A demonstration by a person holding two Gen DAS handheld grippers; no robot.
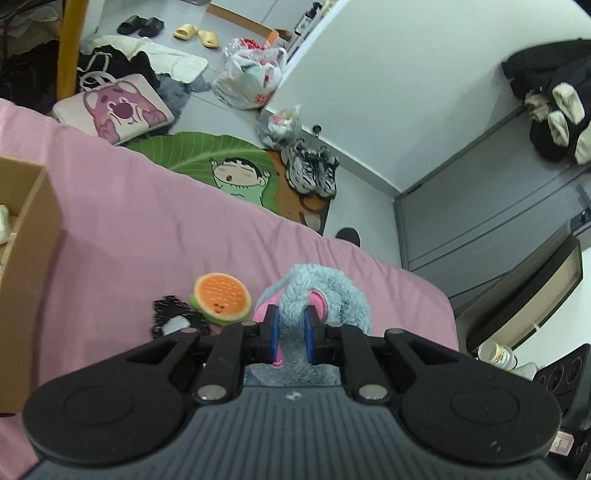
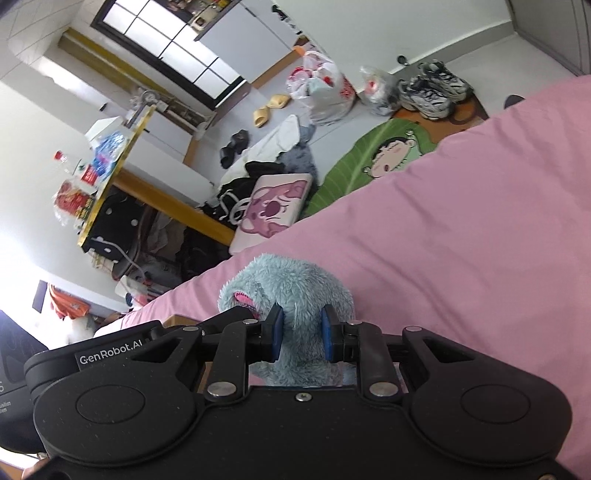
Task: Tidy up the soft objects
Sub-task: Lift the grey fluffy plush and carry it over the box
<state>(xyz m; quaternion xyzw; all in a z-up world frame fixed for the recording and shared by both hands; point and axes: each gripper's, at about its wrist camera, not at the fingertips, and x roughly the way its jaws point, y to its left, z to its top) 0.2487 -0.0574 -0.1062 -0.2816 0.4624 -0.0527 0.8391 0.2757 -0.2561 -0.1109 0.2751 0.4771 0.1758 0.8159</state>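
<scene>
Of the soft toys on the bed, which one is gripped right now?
The blue plush, clamped by both the left gripper and right gripper. The orange toy and black toy lie untouched beside it.

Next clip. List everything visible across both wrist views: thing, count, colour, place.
Blue plush toy: 1, blue-grey with pink, above the bedsheet, gripped by both claws.
Melon-slice plush: 1, orange and green, on the sheet left of the blue plush toy.
Black-and-white plush: 1, beside the melon-slice plush.
Cardboard box: 1, brown, left on the bed.
Bedsheet: 1, pink.
Cartoon floor mat: 1, green leaf, on the floor.
Bear cushion: 1, pink and purple, floor.
Sneakers: 1 pair, grey-white, by the wall.
Yellow slippers: 1 pair.
Black slippers: 1 pair.
Plastic bags: 2, whitish, floor.
Left claw: shut on the plush.
Right claw: shut on the plush.
</scene>
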